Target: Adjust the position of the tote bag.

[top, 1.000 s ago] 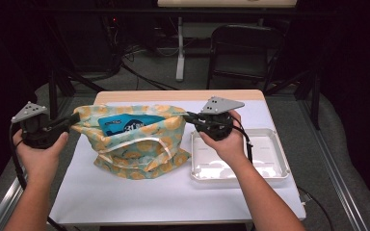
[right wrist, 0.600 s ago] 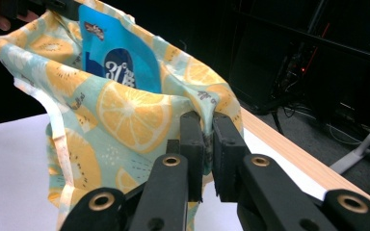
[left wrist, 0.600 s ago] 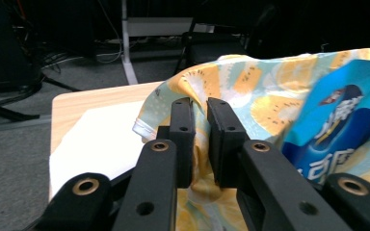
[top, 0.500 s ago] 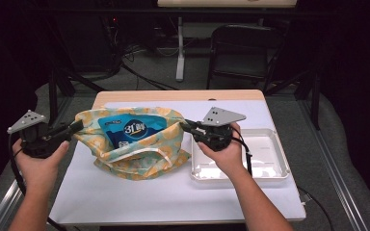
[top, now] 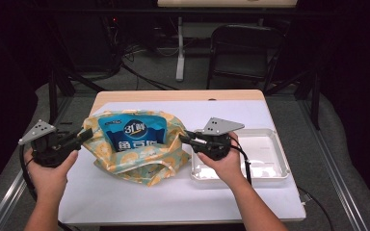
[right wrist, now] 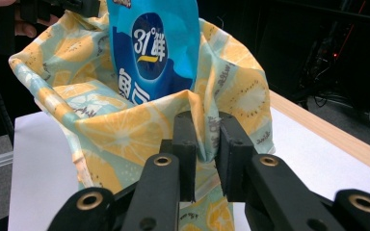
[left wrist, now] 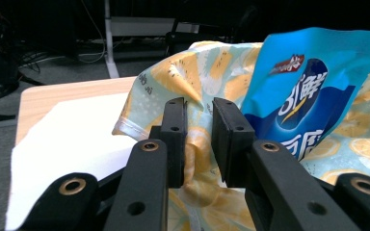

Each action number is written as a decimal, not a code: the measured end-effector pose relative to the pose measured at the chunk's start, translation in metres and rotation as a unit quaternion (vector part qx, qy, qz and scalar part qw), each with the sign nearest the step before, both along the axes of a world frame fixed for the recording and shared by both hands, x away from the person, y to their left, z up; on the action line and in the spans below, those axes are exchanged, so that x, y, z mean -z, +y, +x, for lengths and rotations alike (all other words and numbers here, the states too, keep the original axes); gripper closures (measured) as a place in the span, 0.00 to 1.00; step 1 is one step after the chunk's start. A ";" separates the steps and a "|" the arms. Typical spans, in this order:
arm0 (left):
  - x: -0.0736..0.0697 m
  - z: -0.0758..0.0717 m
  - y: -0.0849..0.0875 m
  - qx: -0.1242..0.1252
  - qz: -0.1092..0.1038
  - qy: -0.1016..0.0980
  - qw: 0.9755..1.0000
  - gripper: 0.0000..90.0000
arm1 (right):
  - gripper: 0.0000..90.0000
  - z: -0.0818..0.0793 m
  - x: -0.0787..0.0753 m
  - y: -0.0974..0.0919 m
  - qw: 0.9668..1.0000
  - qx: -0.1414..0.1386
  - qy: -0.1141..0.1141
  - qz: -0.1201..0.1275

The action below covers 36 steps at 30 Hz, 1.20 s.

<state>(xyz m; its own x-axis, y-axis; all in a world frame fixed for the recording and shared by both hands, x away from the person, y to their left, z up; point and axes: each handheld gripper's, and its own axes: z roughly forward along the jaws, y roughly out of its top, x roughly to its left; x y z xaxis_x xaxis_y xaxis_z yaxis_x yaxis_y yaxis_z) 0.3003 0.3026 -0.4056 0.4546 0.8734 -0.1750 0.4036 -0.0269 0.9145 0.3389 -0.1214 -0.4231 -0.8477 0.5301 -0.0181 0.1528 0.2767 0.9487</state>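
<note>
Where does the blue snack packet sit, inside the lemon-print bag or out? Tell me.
Inside: the blue snack packet stands in the open mouth of the lemon-print bag, its top half sticking out above the rim.

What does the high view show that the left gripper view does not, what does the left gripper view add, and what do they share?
High view: the right tongs at the far rim of the cloth bag, a white tray beside it, a black chair behind the table. Left gripper view: a close look at the left tongs with a fold of cloth between the jaws. Shared: the bag, the blue snack packet standing in it, the table. Both tongs' jaws have just been opening, with cloth between them.
</note>
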 end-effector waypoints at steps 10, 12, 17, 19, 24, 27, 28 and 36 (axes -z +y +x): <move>0.016 -0.002 0.001 -0.006 0.000 0.013 1.000 0.80 | 0.84 -0.002 0.010 0.007 1.000 -0.003 0.005 -0.029; 0.019 -0.002 0.001 -0.007 -0.001 0.014 1.000 0.80 | 0.85 -0.002 0.012 0.008 0.999 -0.004 0.008 -0.035; 0.025 -0.002 0.002 -0.010 -0.002 0.014 1.000 0.79 | 0.85 0.000 0.017 0.008 0.999 0.000 0.013 -0.040; 0.027 -0.002 0.002 -0.011 0.000 0.015 1.000 0.79 | 0.84 0.000 0.017 0.008 0.999 0.000 0.015 -0.041; 0.032 -0.004 0.004 -0.014 -0.013 0.014 1.000 0.77 | 0.82 0.001 0.020 0.007 0.999 0.000 0.023 -0.040; 0.036 -0.004 0.005 -0.011 -0.029 0.012 0.999 0.75 | 0.81 0.001 0.019 0.004 0.999 0.002 0.027 -0.036; 0.037 -0.004 0.006 -0.011 -0.030 0.012 0.999 0.74 | 0.80 0.001 0.018 0.002 0.999 0.002 0.026 -0.033; 0.048 -0.002 0.006 0.007 -0.050 0.005 0.999 0.68 | 0.71 -0.001 0.011 -0.007 0.999 0.006 0.038 -0.016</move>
